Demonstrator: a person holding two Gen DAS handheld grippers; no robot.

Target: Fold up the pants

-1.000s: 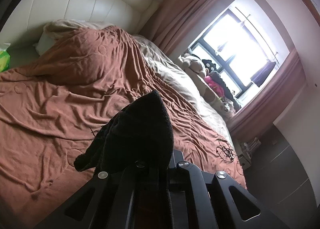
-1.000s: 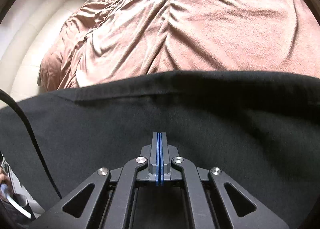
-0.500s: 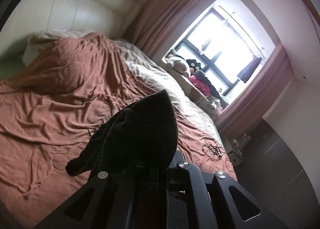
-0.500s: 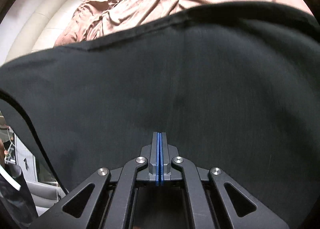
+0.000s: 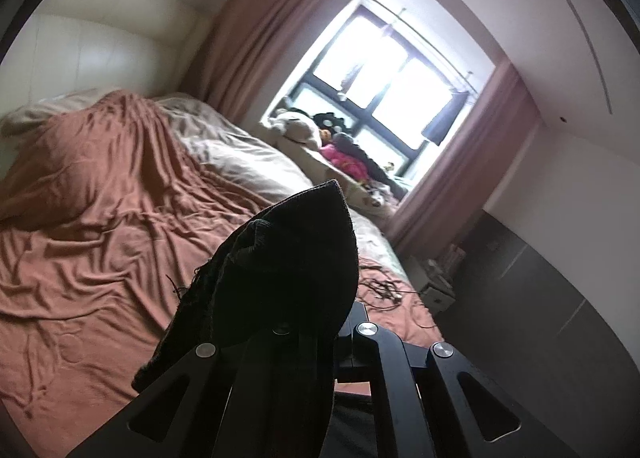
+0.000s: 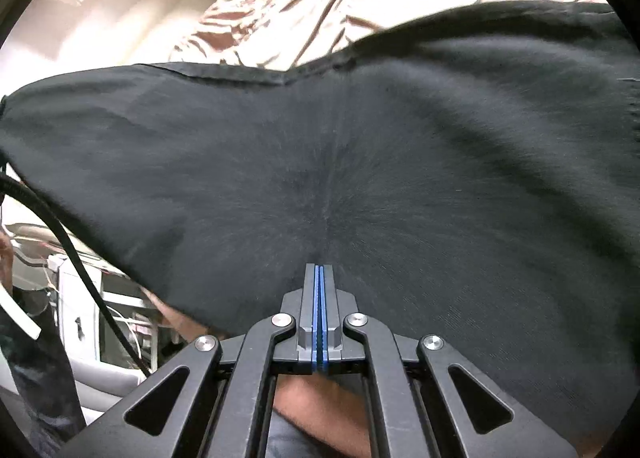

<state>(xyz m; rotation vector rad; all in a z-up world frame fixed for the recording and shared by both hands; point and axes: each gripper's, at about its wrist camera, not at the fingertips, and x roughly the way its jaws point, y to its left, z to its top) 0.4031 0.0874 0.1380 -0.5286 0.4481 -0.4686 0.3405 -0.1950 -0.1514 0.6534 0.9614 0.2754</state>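
Observation:
The black pants [image 6: 360, 161] hang stretched across the right wrist view, lifted above the bed. My right gripper [image 6: 320, 270] is shut on the pants, its blue pads pressed together on the cloth. In the left wrist view a bunched black end of the pants [image 5: 280, 266] drapes over my left gripper [image 5: 304, 322] and hides its fingertips; the gripper is shut on that end and holds it above the bed.
A bed with a rumpled rust-brown blanket [image 5: 92, 225] lies below, with a cream padded headboard [image 5: 92, 37] at the left. Plush toys [image 5: 320, 137] sit on the sill of a bright window [image 5: 392, 77]. Tangled cables [image 5: 384, 290] lie near the bed's right edge. A black cable [image 6: 68, 242] hangs at left.
Both grippers have risen with the pants. The left view tilts up toward the window. In the right view the cloth rose to cover most of the bed, then dropped slightly at left.

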